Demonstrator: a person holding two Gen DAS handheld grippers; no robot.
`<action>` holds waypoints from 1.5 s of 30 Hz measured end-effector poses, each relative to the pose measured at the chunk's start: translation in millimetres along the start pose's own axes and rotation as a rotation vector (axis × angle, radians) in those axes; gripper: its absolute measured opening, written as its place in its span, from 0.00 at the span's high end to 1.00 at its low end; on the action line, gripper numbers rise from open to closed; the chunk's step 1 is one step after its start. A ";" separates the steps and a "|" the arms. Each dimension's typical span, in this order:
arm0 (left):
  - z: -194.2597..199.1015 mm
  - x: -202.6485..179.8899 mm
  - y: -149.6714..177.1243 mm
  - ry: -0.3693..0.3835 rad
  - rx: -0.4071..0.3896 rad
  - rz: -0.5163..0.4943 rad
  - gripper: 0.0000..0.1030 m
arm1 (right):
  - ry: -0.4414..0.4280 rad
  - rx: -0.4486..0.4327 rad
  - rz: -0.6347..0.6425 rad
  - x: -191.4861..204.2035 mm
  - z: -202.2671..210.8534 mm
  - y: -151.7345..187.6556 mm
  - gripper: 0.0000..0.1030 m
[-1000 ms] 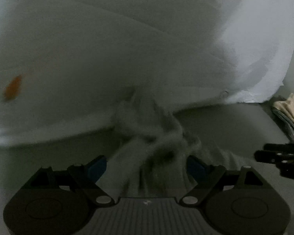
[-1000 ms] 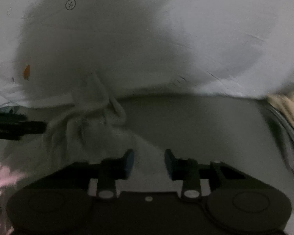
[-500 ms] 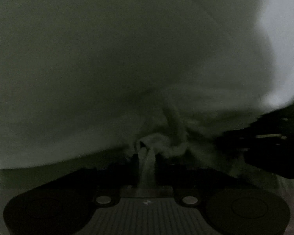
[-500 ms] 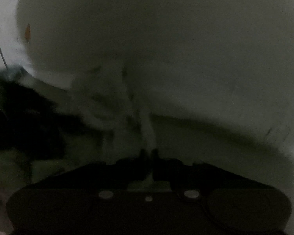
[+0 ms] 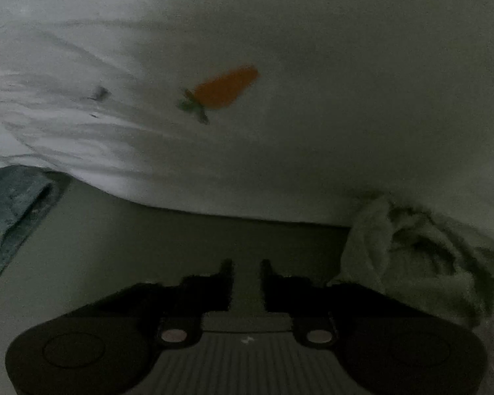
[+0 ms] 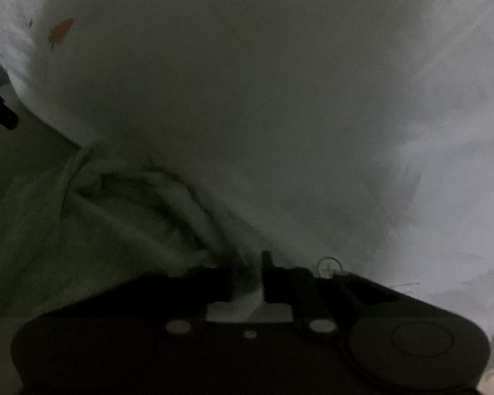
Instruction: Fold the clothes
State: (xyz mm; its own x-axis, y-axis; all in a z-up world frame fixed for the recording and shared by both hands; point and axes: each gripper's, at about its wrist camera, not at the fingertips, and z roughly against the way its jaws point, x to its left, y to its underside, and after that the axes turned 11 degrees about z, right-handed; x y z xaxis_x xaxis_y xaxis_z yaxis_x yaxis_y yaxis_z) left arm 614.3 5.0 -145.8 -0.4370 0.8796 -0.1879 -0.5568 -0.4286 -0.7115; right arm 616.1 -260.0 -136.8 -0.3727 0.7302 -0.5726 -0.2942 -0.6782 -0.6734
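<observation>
Left gripper sliding off crumpled towel, now lying right of its fingers, against white carrot-print sheet; fingers opening, nothing between. Right gripper fingers opening, towel fold between, grip unclear. Regrasp likely needed before folding.

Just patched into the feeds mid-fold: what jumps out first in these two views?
The orange carrot print on the big white sheet filling the upper part of both views stands out most. A crumpled pale cloth lies bunched at lower right in the left wrist view, beside the left gripper, whose opening jaws hold nothing. The right gripper is opening with white fabric between its jaws.
</observation>
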 end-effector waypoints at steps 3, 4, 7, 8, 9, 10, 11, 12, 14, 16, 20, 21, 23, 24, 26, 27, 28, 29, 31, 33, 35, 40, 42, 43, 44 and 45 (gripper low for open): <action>36.0 14.2 12.8 0.007 -0.027 0.055 0.36 | -0.031 0.021 -0.105 -5.1 29.3 2.3 0.33; 51.1 20.0 17.0 0.021 -0.013 0.075 0.36 | -0.060 0.029 -0.161 -9.6 43.5 3.9 0.31; 89.7 32.0 53.5 0.032 0.033 0.039 0.34 | -0.157 0.064 -0.267 -6.4 79.7 17.5 0.25; 102.1 34.0 68.9 0.032 0.049 0.012 0.32 | -0.188 0.079 -0.275 0.0 92.9 26.5 0.23; 115.5 35.0 83.5 0.033 0.067 -0.013 0.31 | -0.217 0.099 -0.270 9.6 108.1 38.2 0.23; 128.9 36.1 98.1 0.033 0.086 -0.038 0.29 | -0.247 0.126 -0.258 19.8 122.6 50.7 0.23; 140.7 38.6 116.3 0.026 0.107 -0.065 0.29 | -0.278 0.155 -0.246 29.7 136.2 63.1 0.23; 152.5 41.2 134.4 0.018 0.129 -0.092 0.28 | -0.310 0.185 -0.233 39.6 149.9 75.5 0.23; 169.7 47.7 163.5 -0.008 0.171 -0.133 0.27 | -0.382 0.251 -0.241 55.5 174.2 101.9 0.23; 186.9 54.9 193.4 -0.014 0.228 -0.155 0.26 | -0.426 0.320 -0.263 66.7 195.0 125.2 0.23; 200.9 74.1 231.4 -0.014 0.321 -0.138 0.26 | -0.455 0.381 -0.240 77.7 228.3 154.4 0.22; 201.8 79.4 237.2 -0.019 0.338 -0.126 0.26 | -0.453 0.379 -0.237 81.1 235.1 159.4 0.21; 212.4 87.4 250.3 -0.027 0.344 -0.107 0.23 | -0.454 0.377 -0.251 79.8 251.1 171.5 0.20; 215.3 89.3 253.8 -0.017 0.339 -0.119 0.21 | -0.453 0.372 -0.254 79.8 257.5 175.6 0.19; 226.0 90.6 266.8 -0.031 0.337 -0.152 0.17 | -0.454 0.362 -0.247 80.0 269.4 181.7 0.19; 232.6 90.9 271.2 -0.022 0.332 -0.169 0.17 | -0.458 0.358 -0.238 80.4 277.0 185.4 0.19; 237.9 92.1 276.8 -0.018 0.327 -0.176 0.16 | -0.465 0.359 -0.235 82.5 280.9 188.7 0.19; 243.0 92.4 280.9 -0.022 0.323 -0.183 0.12 | -0.472 0.360 -0.234 84.3 285.3 192.1 0.18; 247.8 95.1 283.8 -0.036 0.324 -0.180 0.10 | -0.473 0.356 -0.237 85.9 294.5 197.1 0.19; 252.5 97.8 286.7 -0.050 0.325 -0.176 0.05 | -0.479 0.360 -0.269 84.4 299.3 202.7 0.18; 255.8 109.0 287.8 -0.034 0.354 -0.104 0.01 | -0.491 0.371 -0.289 83.0 298.8 205.3 0.15; 260.5 137.2 283.6 0.046 0.442 0.020 0.00 | -0.513 0.401 -0.162 98.9 303.1 200.2 0.00; 260.8 147.3 276.2 0.088 0.448 0.048 0.00 | -0.507 0.424 -0.169 101.8 301.9 195.0 0.00; 260.4 152.6 272.0 0.106 0.449 0.065 0.00 | -0.502 0.446 -0.185 101.9 299.3 191.7 0.00; 259.1 161.8 264.5 0.131 0.442 0.085 0.00 | -0.496 0.469 -0.199 102.2 296.7 188.2 0.00; 259.2 170.1 258.0 0.147 0.431 0.095 0.00 | -0.494 0.489 -0.226 102.3 294.4 183.9 0.00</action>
State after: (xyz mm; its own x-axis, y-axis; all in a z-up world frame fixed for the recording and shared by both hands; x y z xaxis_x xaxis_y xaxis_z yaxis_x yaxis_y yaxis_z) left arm 213.2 -9.4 -185.8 -0.4133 0.8387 -0.3548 -0.7751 -0.5284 -0.3463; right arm 264.8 -334.3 -181.5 -0.5755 0.8129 -0.0890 -0.7276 -0.5587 -0.3980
